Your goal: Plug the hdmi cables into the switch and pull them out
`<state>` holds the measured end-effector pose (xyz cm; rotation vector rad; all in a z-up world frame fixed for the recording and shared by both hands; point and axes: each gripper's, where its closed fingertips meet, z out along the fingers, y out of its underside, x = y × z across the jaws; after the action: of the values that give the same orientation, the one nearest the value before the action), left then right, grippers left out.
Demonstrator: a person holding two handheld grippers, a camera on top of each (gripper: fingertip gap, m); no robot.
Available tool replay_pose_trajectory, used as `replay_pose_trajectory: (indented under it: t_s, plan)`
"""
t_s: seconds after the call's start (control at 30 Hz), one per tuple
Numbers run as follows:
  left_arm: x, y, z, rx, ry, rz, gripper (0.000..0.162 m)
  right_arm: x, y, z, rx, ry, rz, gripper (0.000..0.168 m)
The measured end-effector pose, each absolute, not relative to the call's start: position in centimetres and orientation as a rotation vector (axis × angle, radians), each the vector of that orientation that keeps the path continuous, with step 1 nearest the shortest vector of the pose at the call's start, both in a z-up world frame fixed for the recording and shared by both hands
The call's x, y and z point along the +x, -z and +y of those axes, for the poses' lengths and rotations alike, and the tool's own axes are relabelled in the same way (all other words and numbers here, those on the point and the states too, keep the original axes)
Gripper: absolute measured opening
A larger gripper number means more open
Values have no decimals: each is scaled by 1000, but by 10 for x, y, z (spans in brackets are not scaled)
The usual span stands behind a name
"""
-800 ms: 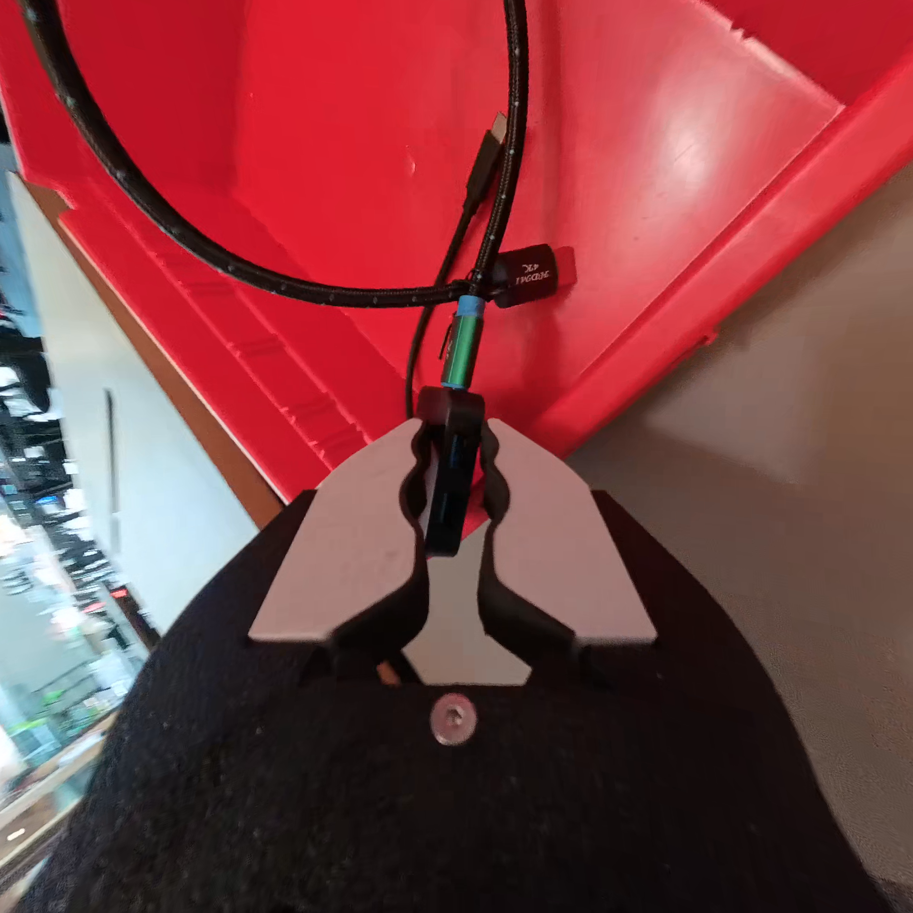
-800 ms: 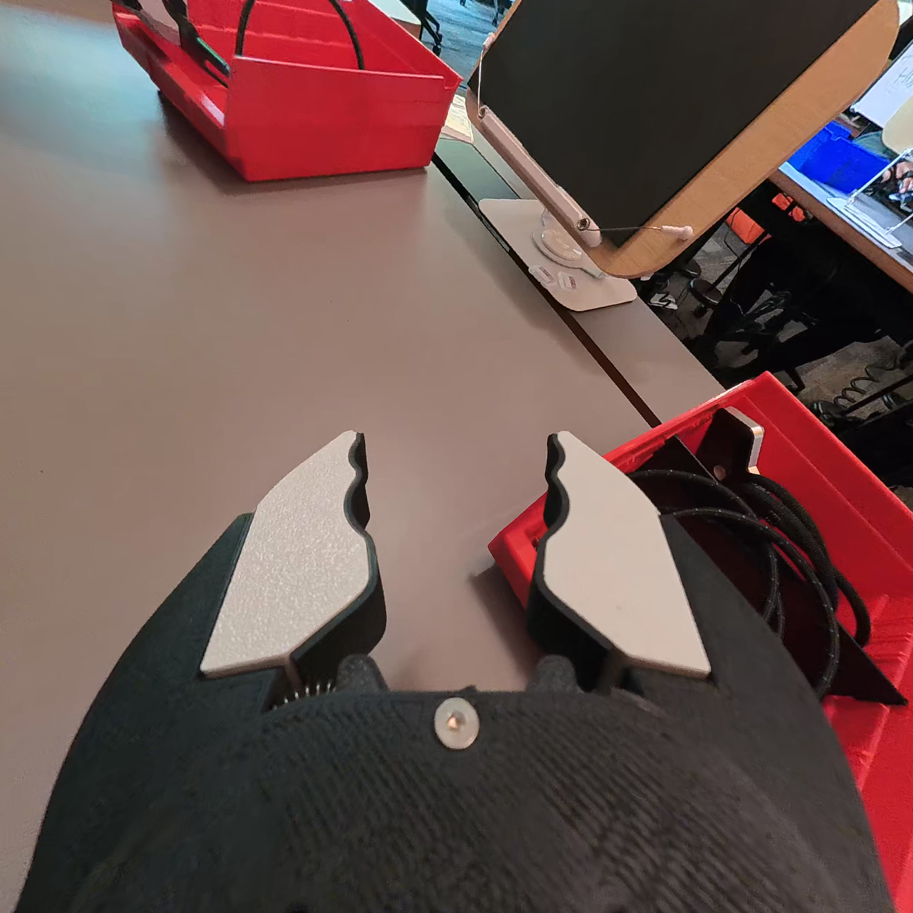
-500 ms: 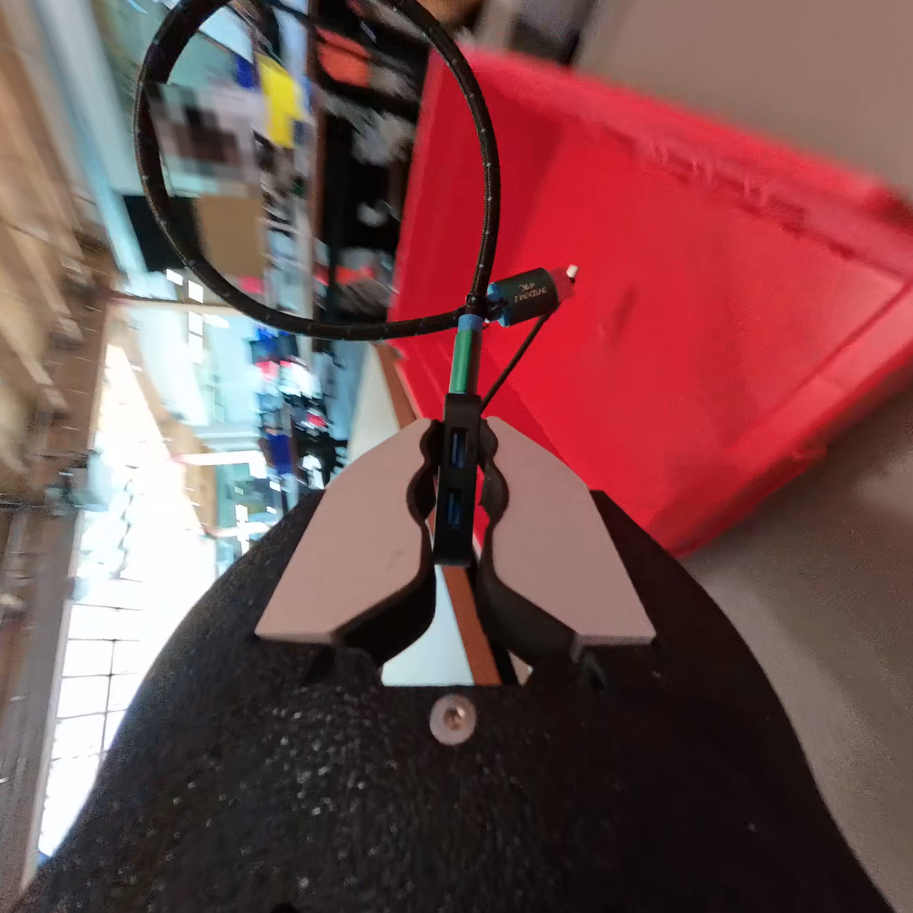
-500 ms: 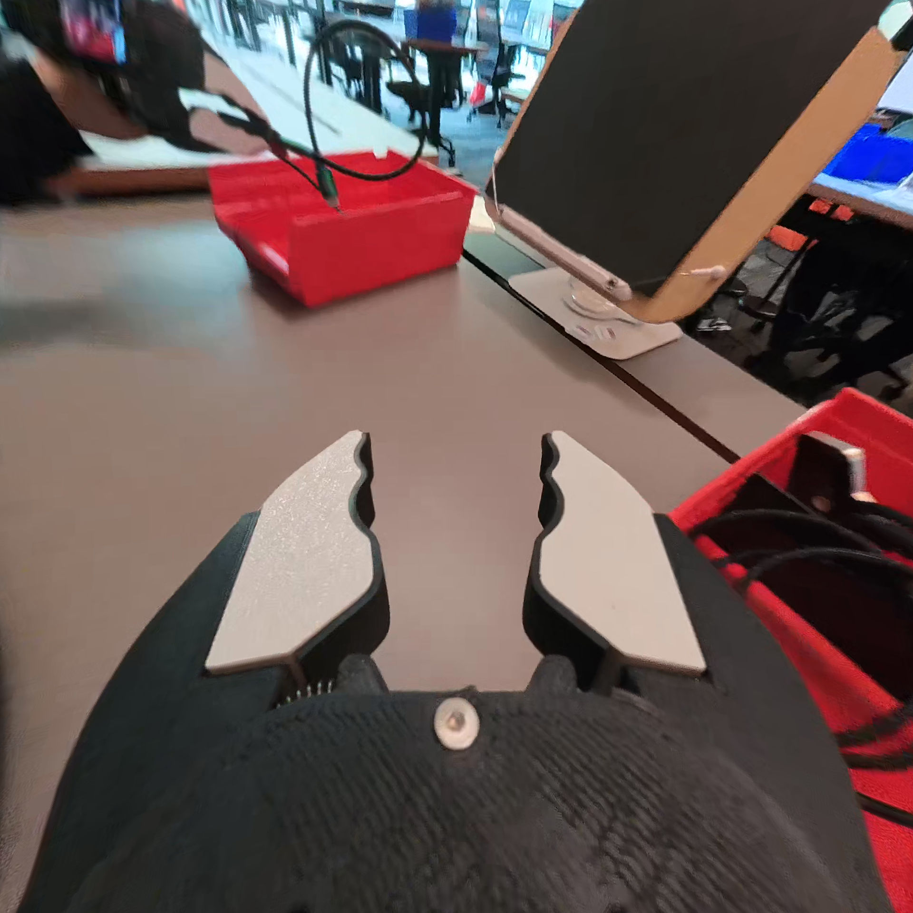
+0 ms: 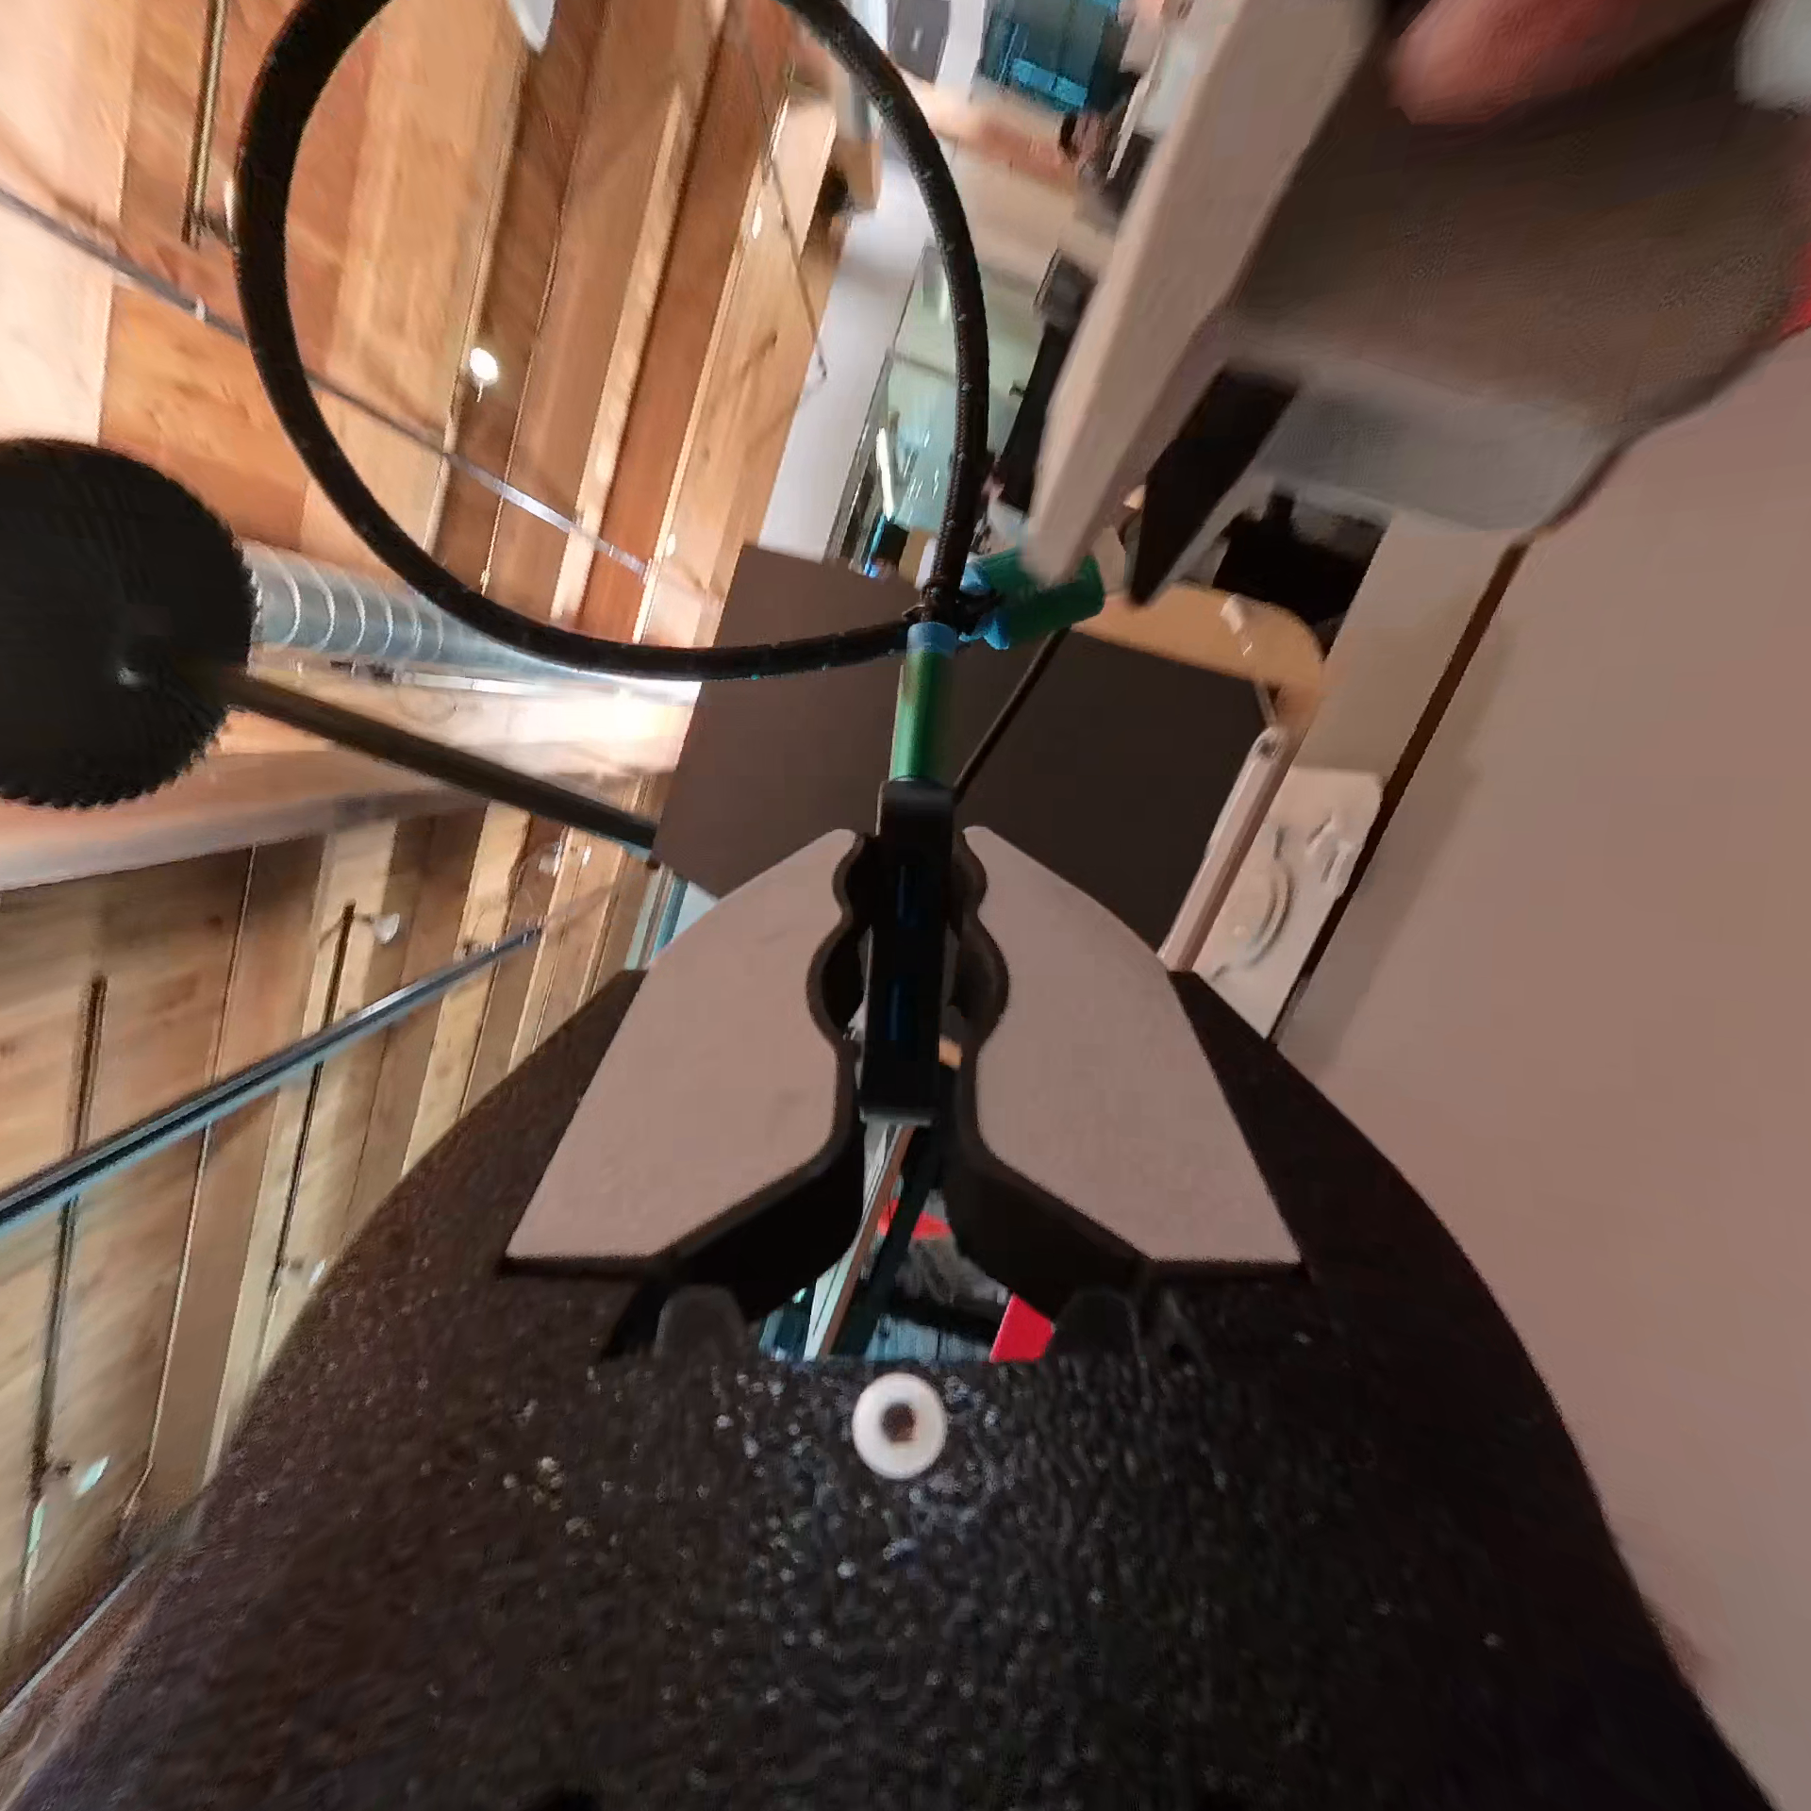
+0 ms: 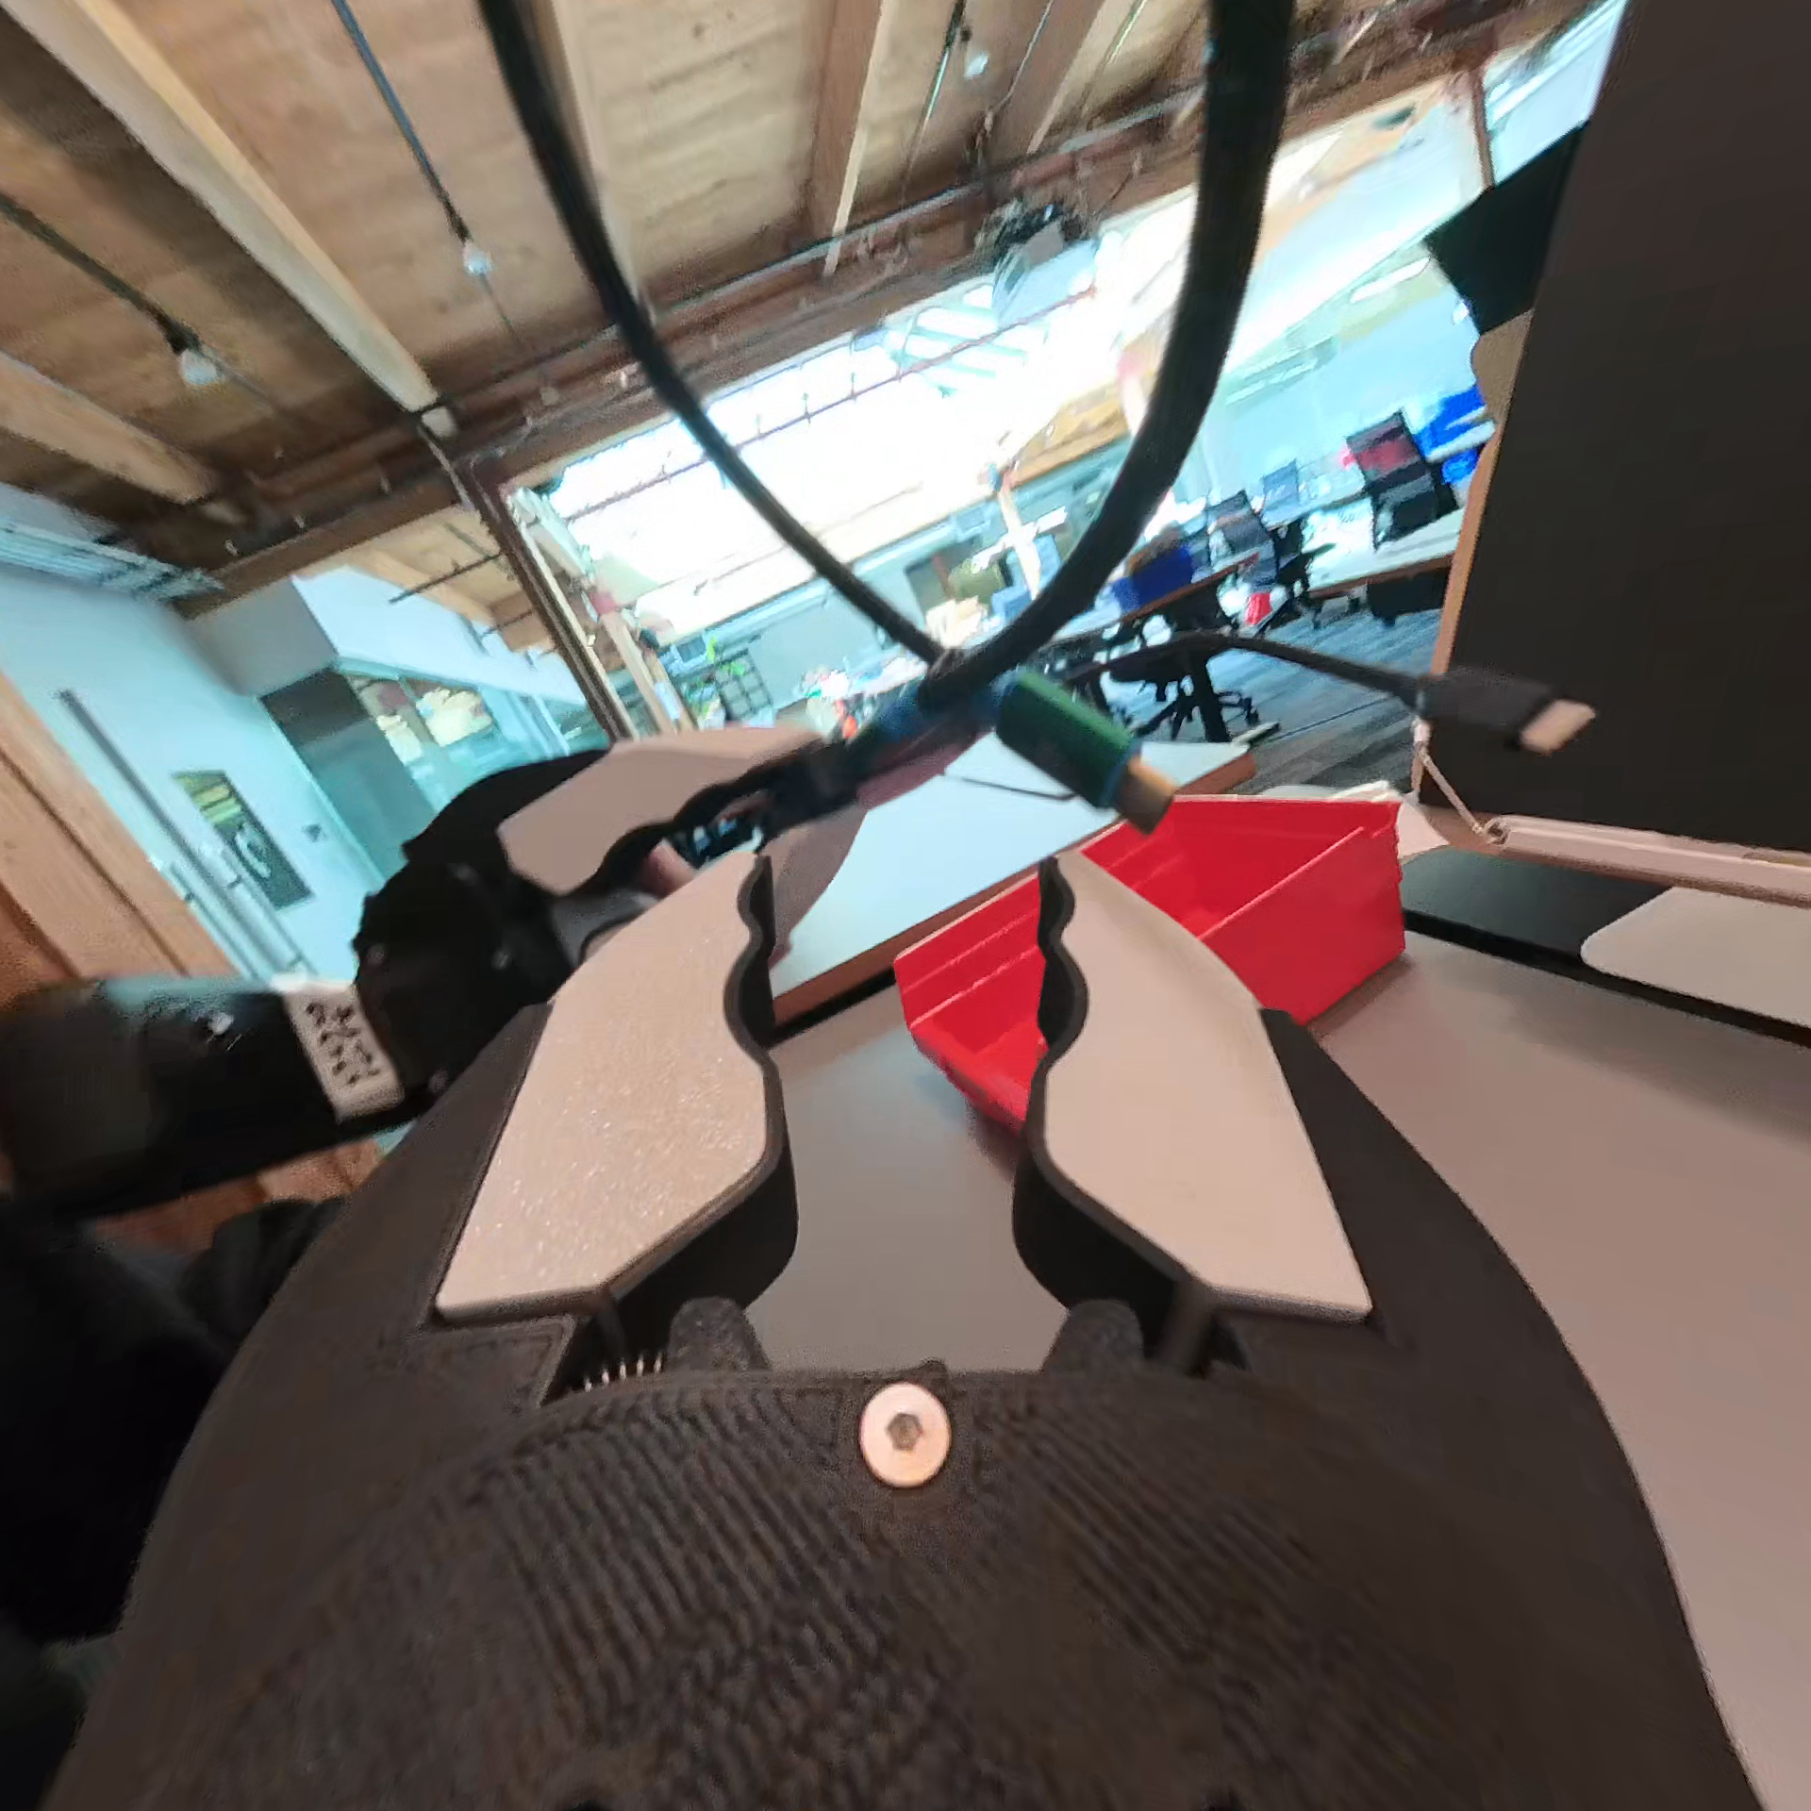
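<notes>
My left gripper (image 5: 906, 853) is shut on a small black switch (image 5: 902, 990) with blue ports, held up in the air. A green HDMI plug (image 5: 921, 715) sits in the switch's far end. Its black braided cable (image 5: 294, 412) loops round to a second, free green plug (image 5: 1039, 603). My right gripper (image 5: 1098, 578) is right at that free plug. In the right wrist view my right gripper (image 6: 902, 882) is open and empty, just below the free plug (image 6: 1068, 735). The left gripper (image 6: 784, 774) shows beyond it at the left.
A thin black lead with a small plug (image 6: 1499, 706) dangles from the switch to the right. A red bin (image 6: 1274, 892) stands on the grey table (image 6: 1568, 1176). A dark tilted board on a white stand (image 6: 1666, 392) rises at the right.
My left gripper has lifted the switch and cable out of the red bin and swung them up. My right gripper has risen from the table to the free plug, its jaws a little narrower.
</notes>
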<state>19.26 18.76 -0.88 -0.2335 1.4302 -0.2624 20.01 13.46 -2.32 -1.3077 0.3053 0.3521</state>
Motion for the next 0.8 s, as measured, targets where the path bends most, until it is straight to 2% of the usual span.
replay_pose_trajectory:
  t_s: [0.2,0.33,0.4,0.43,0.53,0.6,0.73,0.8]
  plan:
    - [195,22,144,-121,401,1483,14,199,25,127,-1217,-343,261,38]
    - [201,28,137,-137,447,1526,13,200,35,118,-1221,-332,288,38]
    - [204,31,142,-134,402,1524,14,178,42,108,-1349,-395,184,18]
    - [204,32,145,-130,391,1525,13,174,44,103,-1408,-357,163,18]
    - [206,42,143,-84,401,1563,13,189,37,88,-1516,54,99,20]
    - [207,46,138,-37,374,1573,13,202,32,82,-1587,320,50,28]
    - [205,48,126,38,359,1573,14,219,46,82,-1766,581,-76,40]
    - [204,51,123,57,359,1582,14,225,56,82,-1849,639,-136,39]
